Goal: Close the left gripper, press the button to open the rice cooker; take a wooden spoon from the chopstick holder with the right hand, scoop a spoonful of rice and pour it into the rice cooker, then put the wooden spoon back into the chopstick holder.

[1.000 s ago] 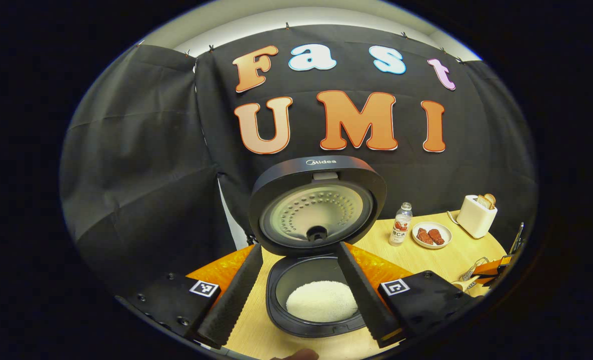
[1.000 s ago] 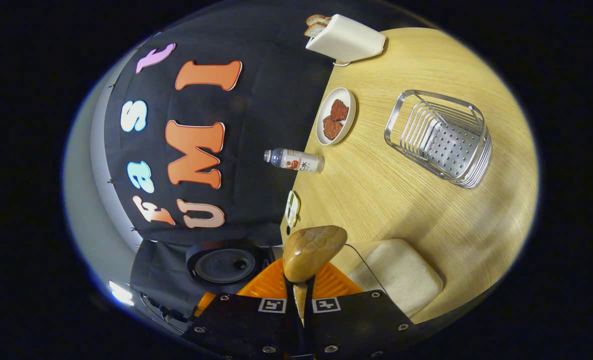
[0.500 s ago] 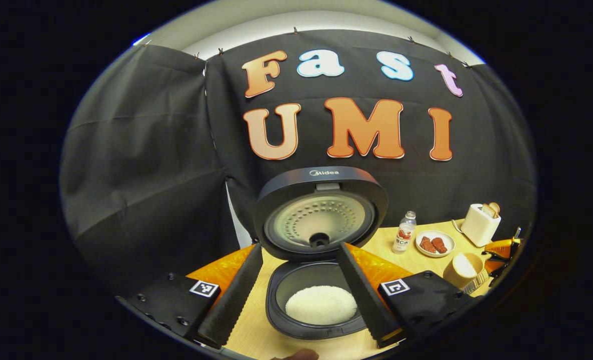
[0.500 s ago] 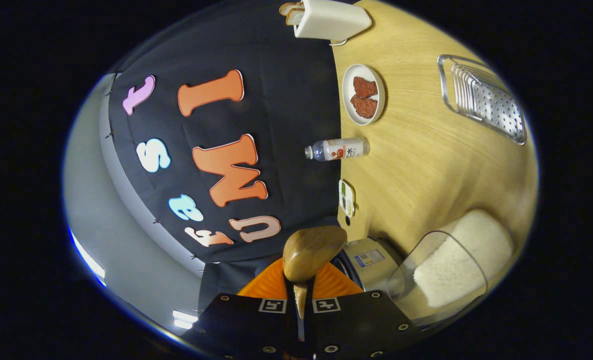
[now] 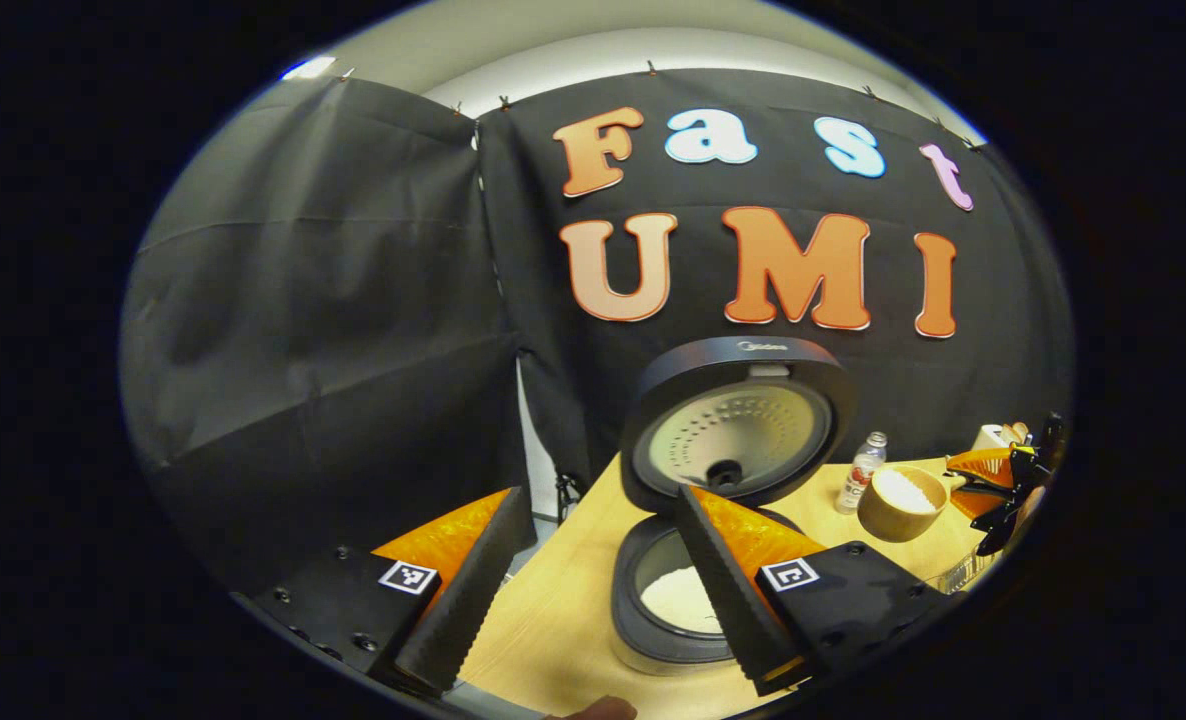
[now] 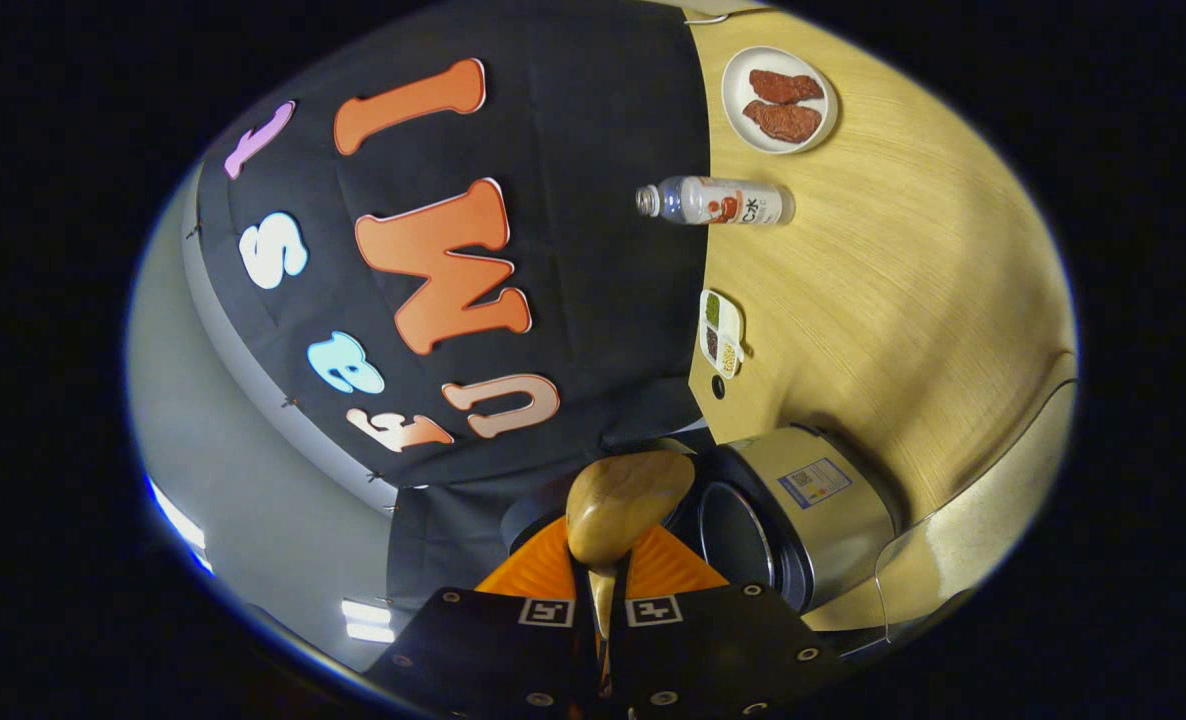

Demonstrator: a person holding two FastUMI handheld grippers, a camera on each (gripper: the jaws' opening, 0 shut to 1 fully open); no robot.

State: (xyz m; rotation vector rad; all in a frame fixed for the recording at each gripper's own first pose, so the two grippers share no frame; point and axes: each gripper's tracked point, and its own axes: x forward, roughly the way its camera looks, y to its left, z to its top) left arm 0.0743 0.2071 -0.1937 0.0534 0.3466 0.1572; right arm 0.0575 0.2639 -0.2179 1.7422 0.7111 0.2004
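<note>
Rice cooker (image 5: 723, 520) stands on the wooden table (image 5: 553, 630) with its lid (image 5: 738, 425) swung upright, the perforated inner plate facing forward, and a mound of white rice (image 5: 678, 600) lying in the dark inner pot. In the right gripper view the same cooker (image 6: 803, 515) appears sideways near the lower edge, its silver side with a sticker turned toward the camera.

Left gripper (image 5: 593, 590) hangs in front of the cooker with its two fingers spread wide apart and nothing between them; its right-hand finger overlaps the front rim of the pot in the picture.

Right gripper (image 6: 603, 600) has its fingers drawn close together on the handle of the wooden spoon (image 6: 625, 500), whose rounded bowl sticks out ahead of the fingertips, beside the cooker's rim. In the left gripper view this gripper (image 5: 998, 480) shows far off at the right edge, just beside the spoon's bowl (image 5: 901, 500), which carries white rice.

Farther back on the table lie a plate with two reddish pieces of meat (image 6: 779, 100), a small drink bottle (image 6: 718, 202) nearer the cloth wall, and a little divided dish of grains (image 6: 720, 332) close to the cooker.
</note>
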